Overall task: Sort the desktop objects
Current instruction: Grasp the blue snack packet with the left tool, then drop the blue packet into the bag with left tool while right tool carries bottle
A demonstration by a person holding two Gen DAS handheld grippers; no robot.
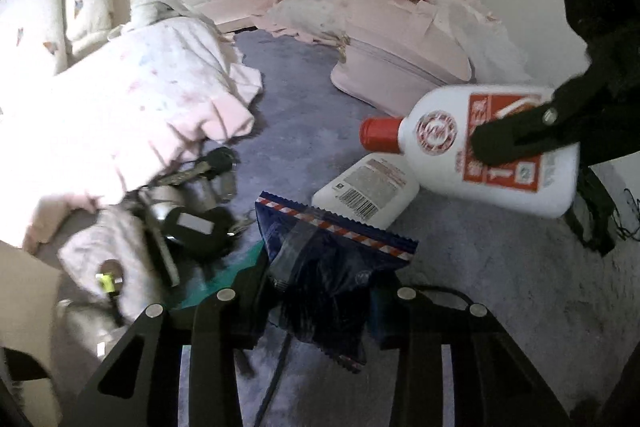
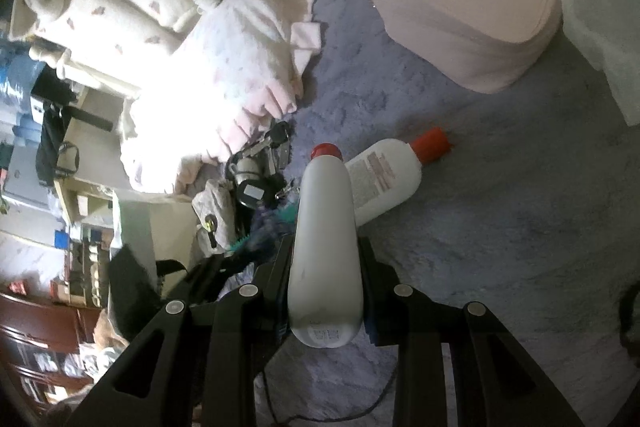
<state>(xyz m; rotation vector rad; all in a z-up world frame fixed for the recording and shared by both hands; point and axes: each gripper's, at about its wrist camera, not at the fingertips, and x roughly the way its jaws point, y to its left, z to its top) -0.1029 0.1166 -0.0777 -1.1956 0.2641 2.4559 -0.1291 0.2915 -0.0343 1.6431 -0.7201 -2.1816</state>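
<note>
My left gripper (image 1: 320,287) is shut on a crumpled dark blue snack bag (image 1: 332,251) with a red-and-white striped top edge, low in the left wrist view. My right gripper (image 2: 325,267) is shut on a white bottle (image 2: 324,219) with a red cap, held along its fingers. In the left wrist view that bottle (image 1: 440,131) hangs at the right, showing its red label, with one right finger (image 1: 504,143) across it. A second white bottle (image 2: 384,179) with an orange-red cap lies on the carpet just beyond, label up (image 1: 368,187).
A bunch of keys and dark small items (image 1: 200,195) lies left of the bag, beside a teal object (image 1: 240,267). A pink ruffled blanket (image 1: 140,99) covers the left. A pink case (image 2: 460,19) stands at the back right. Grey-purple carpet (image 1: 480,287) spreads to the right.
</note>
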